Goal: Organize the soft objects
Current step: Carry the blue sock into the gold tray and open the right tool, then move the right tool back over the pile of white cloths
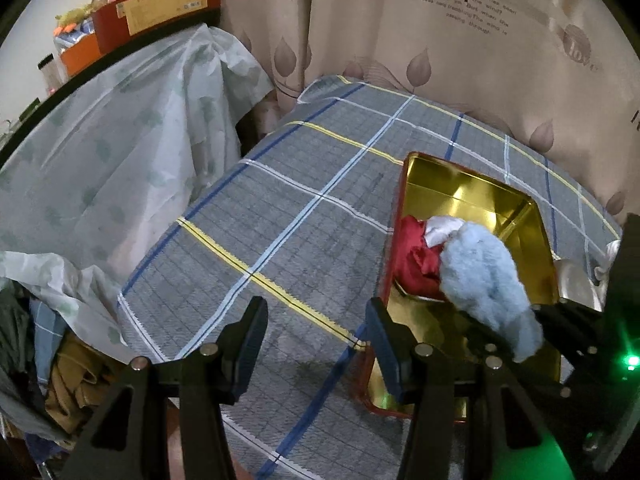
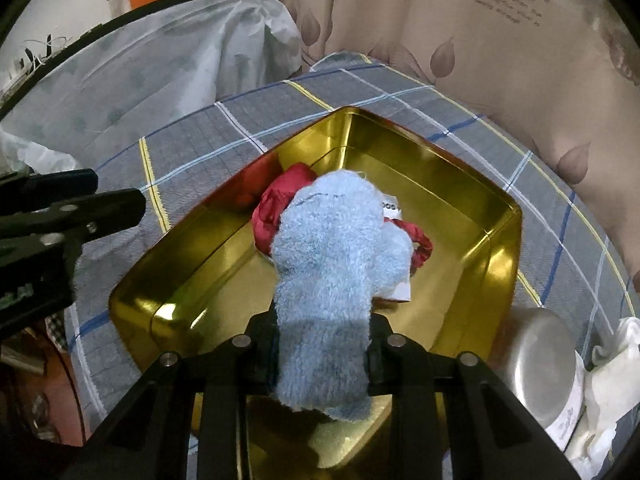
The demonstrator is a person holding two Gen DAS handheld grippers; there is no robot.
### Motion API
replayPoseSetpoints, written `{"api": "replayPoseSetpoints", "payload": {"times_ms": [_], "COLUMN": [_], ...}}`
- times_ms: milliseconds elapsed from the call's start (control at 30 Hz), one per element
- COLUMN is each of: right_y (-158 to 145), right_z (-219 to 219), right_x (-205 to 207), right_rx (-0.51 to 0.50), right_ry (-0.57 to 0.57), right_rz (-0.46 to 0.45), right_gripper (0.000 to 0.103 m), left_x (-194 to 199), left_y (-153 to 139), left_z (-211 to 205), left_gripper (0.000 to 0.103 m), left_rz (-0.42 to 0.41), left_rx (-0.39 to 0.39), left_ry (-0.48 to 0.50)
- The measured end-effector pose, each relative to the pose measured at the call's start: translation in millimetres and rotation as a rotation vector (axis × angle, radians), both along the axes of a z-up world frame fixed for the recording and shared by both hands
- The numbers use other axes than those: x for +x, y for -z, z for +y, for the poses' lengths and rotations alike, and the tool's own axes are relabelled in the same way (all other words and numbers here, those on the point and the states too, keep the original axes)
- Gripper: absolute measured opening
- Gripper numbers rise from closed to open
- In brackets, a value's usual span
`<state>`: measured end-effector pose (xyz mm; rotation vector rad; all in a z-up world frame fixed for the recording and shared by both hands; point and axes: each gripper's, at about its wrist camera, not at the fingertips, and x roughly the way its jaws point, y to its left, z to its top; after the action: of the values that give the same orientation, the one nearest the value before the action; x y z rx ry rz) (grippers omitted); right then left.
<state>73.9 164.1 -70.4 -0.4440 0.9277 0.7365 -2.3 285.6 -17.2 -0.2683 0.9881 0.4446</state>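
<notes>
A gold tin (image 1: pixel 480 188) (image 2: pixel 448 160) with red outer walls stands on the plaid cloth (image 1: pixel 280 200). Inside it lie a crumpled red cloth (image 1: pixel 414 258) (image 2: pixel 276 208) and a bit of white fabric (image 1: pixel 440 228). My right gripper (image 2: pixel 322 340) is shut on a fluffy light blue cloth (image 2: pixel 328 264) (image 1: pixel 488 280), which hangs over the tin and partly covers the red cloth. In the left wrist view this gripper (image 1: pixel 520 332) comes in from the right. My left gripper (image 1: pixel 316 316) stands open and empty over the plaid cloth, left of the tin; it also shows as the left gripper (image 2: pixel 100 204) in the right wrist view.
A shiny metal pot (image 2: pixel 536 360) and a white cloth (image 2: pixel 616 380) sit right of the tin. A pale plastic sheet (image 1: pixel 120 140) drapes over furniture on the left. The leaf-print curtain (image 1: pixel 460 60) hangs close behind. Clothes (image 1: pixel 76 376) are piled at the lower left.
</notes>
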Motion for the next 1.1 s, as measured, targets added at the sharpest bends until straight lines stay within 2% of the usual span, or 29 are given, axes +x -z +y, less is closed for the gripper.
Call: {"api": "replayPoseSetpoints", "payload": {"times_ms": [167, 300, 367, 433, 567, 733, 833, 1100], "right_y": [4.0, 4.2, 1.7, -2.1, -11.3, -30.8, -44.7, -73.2], "right_z": [0.8, -0.2, -0.9, -2.8, -6.5, -18.5, -29.1, -67.6], "right_x": [-1.0, -2.1, -3.3, -5.5, -12.3, -20.8, -28.2, -45.9], "right_rx": [-0.001, 0.001, 0.012, 0.031, 0.049, 0.091, 0.127, 0.209], "right_ry": [-0.007, -0.004, -0.005, -0.003, -0.006, -0.002, -0.002, 0.048], "right_rz": [0.019, 0.011, 0.005, -0.002, -0.028, -0.057, -0.079, -0.126], "right_gripper": [0.03, 0.032, 0.045, 0.049, 0.067, 0.073, 0.077, 0.077], "left_x": [-0.4, 0.7, 1.3, 1.1, 0.4, 0.6, 0.8, 2.0], "left_y": [2.8, 5.0, 6.4, 6.9, 4.7, 3.3, 4.4, 6.9], "left_z": [4.2, 4.5, 4.0, 3.8, 1.5, -0.9, -0.5, -8.7], "left_gripper": [0.052, 0.052, 0.052, 0.052, 0.052, 0.052, 0.052, 0.052], "left_rz": [-0.002, 0.006, 0.016, 0.019, 0.015, 0.018, 0.022, 0.033], "left_rx": [-0.037, -0.03, -0.017, -0.01, 0.01, 0.065, 0.064, 0.101], "left_ry": [-0.005, -0.006, -0.008, -0.013, -0.012, -0.01, -0.016, 0.008]}}
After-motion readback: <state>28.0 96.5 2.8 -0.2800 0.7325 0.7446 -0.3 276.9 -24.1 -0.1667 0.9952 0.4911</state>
